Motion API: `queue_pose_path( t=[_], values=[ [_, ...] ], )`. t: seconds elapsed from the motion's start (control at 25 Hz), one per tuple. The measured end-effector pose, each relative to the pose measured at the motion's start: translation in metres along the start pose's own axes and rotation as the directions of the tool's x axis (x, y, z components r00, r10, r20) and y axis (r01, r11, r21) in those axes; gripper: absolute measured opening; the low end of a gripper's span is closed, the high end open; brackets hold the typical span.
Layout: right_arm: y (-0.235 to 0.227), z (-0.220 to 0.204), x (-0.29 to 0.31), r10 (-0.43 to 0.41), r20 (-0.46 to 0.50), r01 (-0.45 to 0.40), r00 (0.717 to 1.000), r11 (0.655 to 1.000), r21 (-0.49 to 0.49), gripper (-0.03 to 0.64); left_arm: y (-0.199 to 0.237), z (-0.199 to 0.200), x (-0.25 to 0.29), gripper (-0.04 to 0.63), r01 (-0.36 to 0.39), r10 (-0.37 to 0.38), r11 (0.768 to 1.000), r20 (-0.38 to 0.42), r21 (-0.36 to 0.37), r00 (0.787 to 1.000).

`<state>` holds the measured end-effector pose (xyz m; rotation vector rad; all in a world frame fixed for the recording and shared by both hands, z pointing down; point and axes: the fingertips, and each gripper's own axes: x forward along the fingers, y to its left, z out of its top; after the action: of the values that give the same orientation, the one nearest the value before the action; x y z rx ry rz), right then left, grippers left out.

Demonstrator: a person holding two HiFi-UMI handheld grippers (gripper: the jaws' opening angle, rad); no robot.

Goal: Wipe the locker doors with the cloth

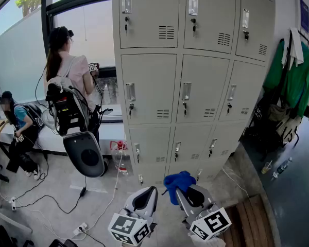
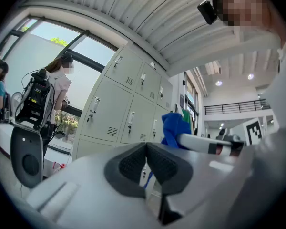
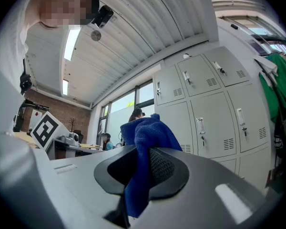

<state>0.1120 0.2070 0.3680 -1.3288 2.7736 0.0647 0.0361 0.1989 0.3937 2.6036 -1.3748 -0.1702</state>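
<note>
The blue cloth [image 1: 178, 181] was bunched in the right tongs [image 3: 142, 168], which were clenched on its middle. One wad stood up past the tips and a tail hung down between the pads, so its long axis ran roughly along the seam where the tongs met. In the head view it sat low in front of the bottom row of the grey locker doors [image 1: 195, 50], apart from them and touching no door; wiping looked not yet begun.

The left tongs [image 2: 146, 161] were closed pad to pad on nothing, just beside the right one and a little further left. The right hand was therefore the one placed to wipe, and the move would probably be forward and up toward the doors.

The doors carried protruding handles, keys and vent slots, edges that could snag the cloth. To the right green jackets [image 1: 293, 76] hung close to the locker's side. On the left a standing person [image 1: 67, 71] and an office chair [image 1: 85, 153] crowded that flank, while the floor straight ahead lay open.
</note>
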Motion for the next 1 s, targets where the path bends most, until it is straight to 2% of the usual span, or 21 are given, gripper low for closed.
queue_pose_path(
  t=[0.2, 0.52, 0.76, 1.0],
  values=[
    [-0.019, 0.001, 0.009, 0.008, 0.012, -0.008, 1.000, 1.000, -0.023, 0.057, 0.009, 0.004, 0.018, 0.000, -0.012, 0.012, 1.000, 0.016, 0.012, 1.000],
    [-0.040, -0.017, 0.037, 0.010, -0.022, -0.011, 1.000, 1.000, -0.012, 0.057, 0.035, -0.005, 0.046, 0.000, -0.028, 0.028, 1.000, 0.001, -0.006, 1.000],
    [-0.058, -0.026, 0.095, 0.012, -0.004, -0.012, 1.000, 1.000, -0.017, 0.057, 0.082, -0.001, 0.084, 0.000, -0.016, 0.016, 1.000, -0.003, 0.004, 1.000],
    [-0.087, -0.016, 0.174, -0.009, 0.033, 0.010, 0.999, 0.999, -0.035, 0.057, 0.139, 0.030, 0.136, 0.000, 0.016, -0.017, 0.999, 0.018, 0.037, 1.000]
  ],
)
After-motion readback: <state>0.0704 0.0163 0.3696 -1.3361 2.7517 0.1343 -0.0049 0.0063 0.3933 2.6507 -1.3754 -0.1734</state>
